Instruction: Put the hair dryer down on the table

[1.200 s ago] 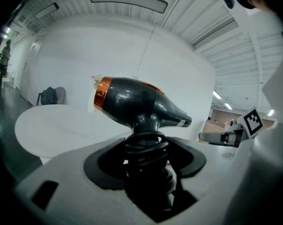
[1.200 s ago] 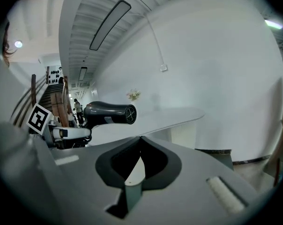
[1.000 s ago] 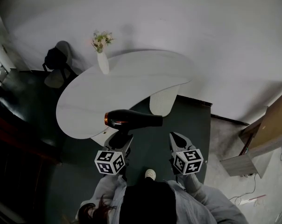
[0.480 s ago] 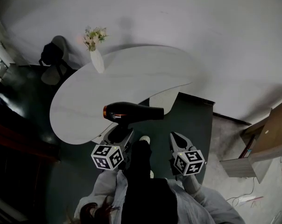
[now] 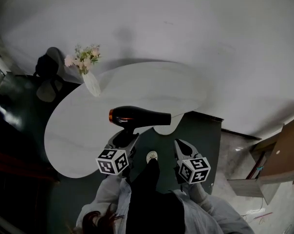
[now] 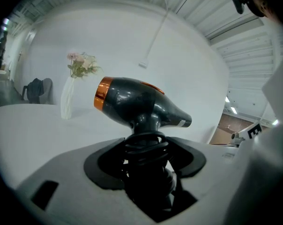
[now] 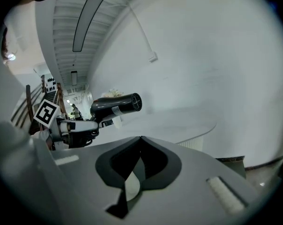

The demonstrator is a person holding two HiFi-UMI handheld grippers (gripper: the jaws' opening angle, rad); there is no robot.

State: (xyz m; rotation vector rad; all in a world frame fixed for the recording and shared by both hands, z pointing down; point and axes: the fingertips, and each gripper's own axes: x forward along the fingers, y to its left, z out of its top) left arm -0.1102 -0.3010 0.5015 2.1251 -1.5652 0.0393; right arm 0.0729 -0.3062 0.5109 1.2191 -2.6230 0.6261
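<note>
Holding the dryer by its handle, your left gripper has its jaws clamped there, where the black cord is coiled around the handle. The dryer hangs in the air over the near edge of the bench. Its body is about level, with the orange end toward the vase and the narrow end toward your right. As far as I can judge, it does not touch the surface yet. Your right gripper waits beside, low, with jaws closed together and nothing between them.

For a good placing, carry the dryer forward first, so that all of it is over the bench and not only over the edge. Then lower it slowly until the body lies on the surface. Open the jaws only when you see it rest there. The vase is well apart, but do not swing toward it. Draw the left gripper back gently, because the coiled cord may catch on the jaws and drag the dryer.
</note>
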